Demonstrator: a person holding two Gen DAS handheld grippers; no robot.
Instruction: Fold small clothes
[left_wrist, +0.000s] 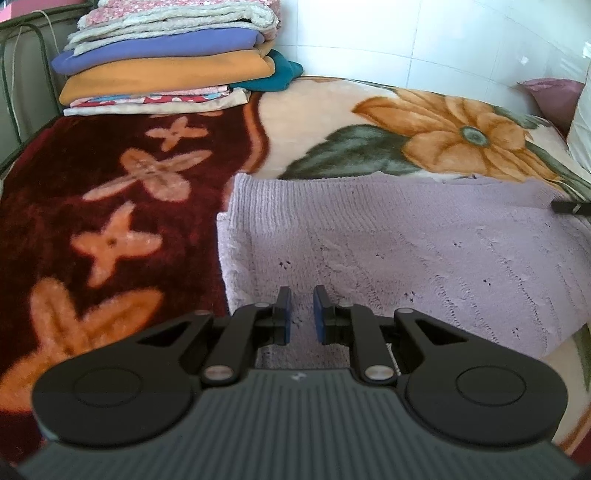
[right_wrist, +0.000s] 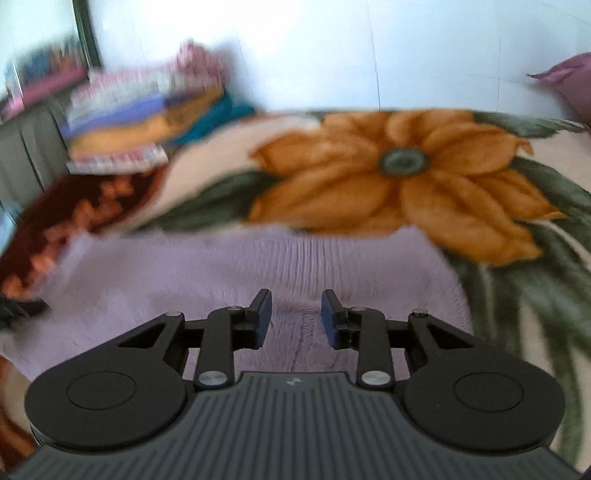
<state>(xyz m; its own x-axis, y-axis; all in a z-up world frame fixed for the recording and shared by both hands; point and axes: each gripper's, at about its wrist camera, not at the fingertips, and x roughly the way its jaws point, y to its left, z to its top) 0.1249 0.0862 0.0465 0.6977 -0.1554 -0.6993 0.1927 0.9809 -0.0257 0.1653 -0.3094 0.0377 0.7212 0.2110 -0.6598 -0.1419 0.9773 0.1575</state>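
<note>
Grippers come first: the left gripper (left_wrist: 301, 300) hovers over a lilac knitted sweater (left_wrist: 388, 251), fingers parted with nothing between them. The right gripper (right_wrist: 296, 303), likewise parted and empty, hangs over the same sweater (right_wrist: 236, 273). It lies on a floral blanket (left_wrist: 110, 192). Beyond, a stack of folded clothes (left_wrist: 166, 62) sits by the white wall (left_wrist: 406, 33).

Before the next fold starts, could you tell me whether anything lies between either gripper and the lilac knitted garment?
Nothing visible does. The left gripper and the right gripper, both open, sit directly over the lilac knitted garment on the floral blanket. The stack of folded clothes lies well beyond it.
</note>
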